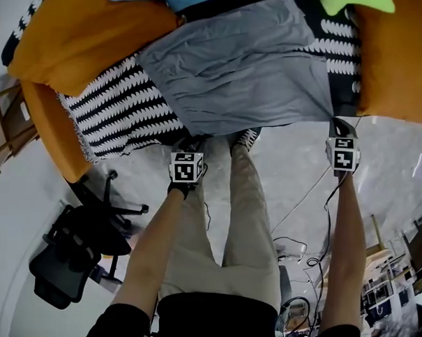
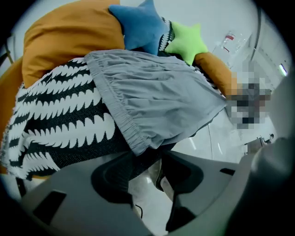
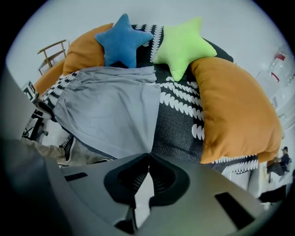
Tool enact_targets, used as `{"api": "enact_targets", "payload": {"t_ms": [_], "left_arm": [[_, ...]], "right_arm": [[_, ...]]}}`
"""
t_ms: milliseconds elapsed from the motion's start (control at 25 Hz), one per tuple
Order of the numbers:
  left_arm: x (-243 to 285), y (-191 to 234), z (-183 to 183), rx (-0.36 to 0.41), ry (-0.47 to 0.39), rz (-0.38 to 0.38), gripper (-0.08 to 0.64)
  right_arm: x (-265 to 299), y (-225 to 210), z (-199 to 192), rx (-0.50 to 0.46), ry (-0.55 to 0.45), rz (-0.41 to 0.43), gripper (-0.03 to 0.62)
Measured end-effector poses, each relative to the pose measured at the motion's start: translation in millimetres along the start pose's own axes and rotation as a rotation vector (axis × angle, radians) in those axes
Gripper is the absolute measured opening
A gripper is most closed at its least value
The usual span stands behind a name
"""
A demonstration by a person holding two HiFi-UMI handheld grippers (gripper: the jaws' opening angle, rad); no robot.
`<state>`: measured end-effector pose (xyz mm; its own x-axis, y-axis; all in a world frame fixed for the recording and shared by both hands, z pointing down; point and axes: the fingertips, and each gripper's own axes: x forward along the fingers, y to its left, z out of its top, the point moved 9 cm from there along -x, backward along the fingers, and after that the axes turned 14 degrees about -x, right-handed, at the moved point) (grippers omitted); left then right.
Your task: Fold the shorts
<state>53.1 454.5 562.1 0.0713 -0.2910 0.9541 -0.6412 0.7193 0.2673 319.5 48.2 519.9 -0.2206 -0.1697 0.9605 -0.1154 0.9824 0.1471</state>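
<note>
Shorts (image 1: 243, 68) corner vanishes between closed right tongs (image 3: 148, 156).

A blue star cushion (image 3: 123, 40) and a green star cushion (image 3: 183, 44) sit among orange cushions (image 3: 235, 108) on a black-and-white throw (image 2: 60, 120).

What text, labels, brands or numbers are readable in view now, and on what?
No readable text anywhere.
Bottle: red label, too small to read.
Left marker cube, right marker cube: square patterns only, no letters.
Grey shorts: no print visible.
</note>
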Motion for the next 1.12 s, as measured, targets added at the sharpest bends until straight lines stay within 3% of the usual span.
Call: {"api": "enact_targets", "payload": {"t_ms": [200,320,520,640,840,1120], "left_arm": [[-4.4,15.2,6.8,-0.127,-0.033,0.027,0.200],[-12.0,12.4,11.0,-0.088,-0.053,-0.038,0.039],[-40.2,8.7,15.7,-0.074,-0.104,-0.114,0.023],[-70.4,7.2,11.3,-0.008,-0.094,-0.149,0.023],[-125.2,15.2,-13.6,0.187,-0.031,-0.211,0.022],[-155.1,22.5,-56.6,0.256,0.053,-0.309,0.023]], "right_arm": [[-3.7,6.3,-0.1,-0.002,0.003,0.005,0.023],[-4.5,6.2,0.6,-0.010,0.004,-0.001,0.023],[-10.8,0.1,-4.2,-0.027,0.024,-0.025,0.023],[-17.6,-3.8,-4.0,-0.044,0.031,-0.026,0.023],[-39.1,-9.6,-3.3,-0.119,0.038,-0.011,0.023],[-63.3,-0.2,-18.1,-0.213,0.099,0.045,0.023]]}}
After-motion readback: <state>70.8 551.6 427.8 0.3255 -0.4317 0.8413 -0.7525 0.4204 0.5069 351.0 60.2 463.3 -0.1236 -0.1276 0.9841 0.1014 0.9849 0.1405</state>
